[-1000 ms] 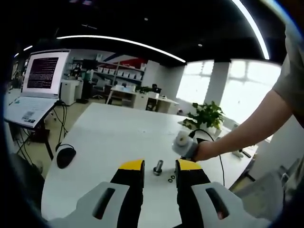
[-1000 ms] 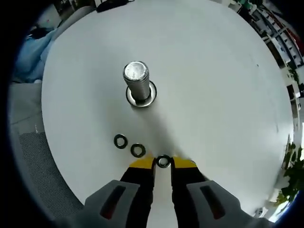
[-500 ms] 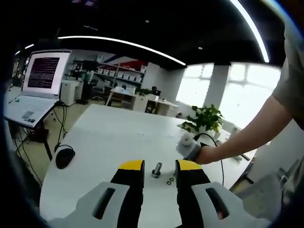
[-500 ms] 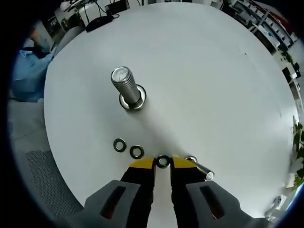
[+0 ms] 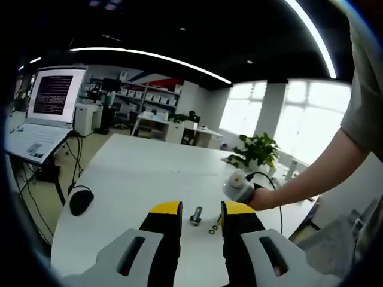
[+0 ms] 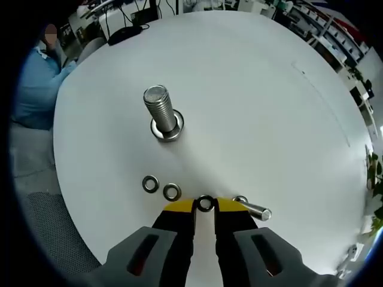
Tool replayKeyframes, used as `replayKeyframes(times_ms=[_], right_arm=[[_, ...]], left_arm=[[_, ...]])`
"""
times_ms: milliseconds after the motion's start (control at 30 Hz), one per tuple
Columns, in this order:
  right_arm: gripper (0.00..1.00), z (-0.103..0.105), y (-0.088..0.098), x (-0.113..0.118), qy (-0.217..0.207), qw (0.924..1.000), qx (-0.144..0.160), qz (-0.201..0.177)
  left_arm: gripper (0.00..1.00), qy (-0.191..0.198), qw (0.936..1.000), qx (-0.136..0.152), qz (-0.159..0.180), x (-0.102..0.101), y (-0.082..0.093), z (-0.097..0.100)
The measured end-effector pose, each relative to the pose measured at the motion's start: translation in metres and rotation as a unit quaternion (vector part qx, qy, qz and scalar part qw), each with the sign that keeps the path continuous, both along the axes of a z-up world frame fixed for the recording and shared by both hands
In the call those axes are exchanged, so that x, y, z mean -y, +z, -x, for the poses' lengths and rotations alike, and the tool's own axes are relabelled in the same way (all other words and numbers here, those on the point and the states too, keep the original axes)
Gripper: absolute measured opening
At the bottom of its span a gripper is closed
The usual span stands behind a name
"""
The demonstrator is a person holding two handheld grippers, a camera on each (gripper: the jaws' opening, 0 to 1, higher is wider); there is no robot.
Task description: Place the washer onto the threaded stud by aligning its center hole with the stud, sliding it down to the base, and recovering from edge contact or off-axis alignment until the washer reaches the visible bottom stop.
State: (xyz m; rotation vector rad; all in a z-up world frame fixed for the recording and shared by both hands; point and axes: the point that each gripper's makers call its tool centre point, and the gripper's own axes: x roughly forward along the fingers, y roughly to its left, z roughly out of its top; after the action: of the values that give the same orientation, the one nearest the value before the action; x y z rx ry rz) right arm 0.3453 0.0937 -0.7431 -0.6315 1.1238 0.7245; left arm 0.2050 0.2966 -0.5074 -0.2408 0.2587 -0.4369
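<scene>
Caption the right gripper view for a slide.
Right gripper pinches a washer short of the upright threaded stud; two washers lie loose.

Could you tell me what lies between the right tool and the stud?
Bare tabletop in the right gripper view; two loose washers lie off to the side.

Table (image 6: pixel 251 101) white. Threaded stud (image 6: pixel 159 109) silver. Washers: held washer (image 6: pixel 206 203) and two loose washers (image 6: pixel 161 188) dark-ringed. Claw tips yellow, bodies black.
</scene>
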Motion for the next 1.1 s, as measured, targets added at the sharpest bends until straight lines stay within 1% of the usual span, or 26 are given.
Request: replayKeyframes(times_ms=[67, 133, 200, 433, 500, 567, 800, 900, 1033, 1100], right_arm=[[0.13, -0.002, 0.000, -0.001, -0.010, 0.9999, 0.006, -0.009], [0.13, -0.001, 0.001, -0.004, -0.022, 0.9996, 0.005, -0.016], [0.13, -0.003, 0.000, -0.006, -0.022, 0.9996, 0.005, -0.017], [0.13, -0.003, 0.010, -0.016, -0.023, 0.9992, 0.015, -0.030], [0.13, -0.003, 0.015, -0.017, -0.026, 0.9989, 0.019, -0.034], [0.13, -0.004, 0.023, -0.017, -0.031, 0.9981, 0.027, -0.046], [0.13, -0.003, 0.050, -0.015, -0.036, 0.9958, 0.051, -0.066], [0.13, -0.002, 0.057, -0.016, -0.041, 0.9946, 0.058, -0.076], [0.13, -0.002, 0.066, -0.018, -0.041, 0.9931, 0.068, -0.086], [0.13, -0.006, 0.069, -0.018, -0.042, 0.9922, 0.074, -0.091]], left_arm=[[0.24, -0.004, 1.0000, -0.001, 0.002, 0.001, -0.001, 0.000], [0.24, -0.009, 0.9999, -0.005, 0.005, 0.003, -0.002, -0.001], [0.24, -0.012, 0.9998, -0.011, 0.008, 0.004, -0.004, -0.001], [0.24, -0.018, 0.9996, -0.017, 0.011, 0.006, -0.006, 0.000], [0.24, -0.015, 0.9997, -0.017, 0.009, 0.005, -0.007, 0.000], [0.24, -0.013, 0.9997, -0.018, 0.010, 0.004, -0.007, -0.001], [0.24, -0.012, 0.9997, -0.018, 0.010, 0.003, -0.007, -0.001], [0.24, -0.009, 0.9997, -0.020, 0.009, 0.002, -0.008, -0.001], [0.24, -0.007, 0.9998, -0.015, 0.006, 0.002, -0.006, -0.001], [0.24, -0.007, 0.9998, -0.017, 0.004, 0.002, -0.007, -0.001]])
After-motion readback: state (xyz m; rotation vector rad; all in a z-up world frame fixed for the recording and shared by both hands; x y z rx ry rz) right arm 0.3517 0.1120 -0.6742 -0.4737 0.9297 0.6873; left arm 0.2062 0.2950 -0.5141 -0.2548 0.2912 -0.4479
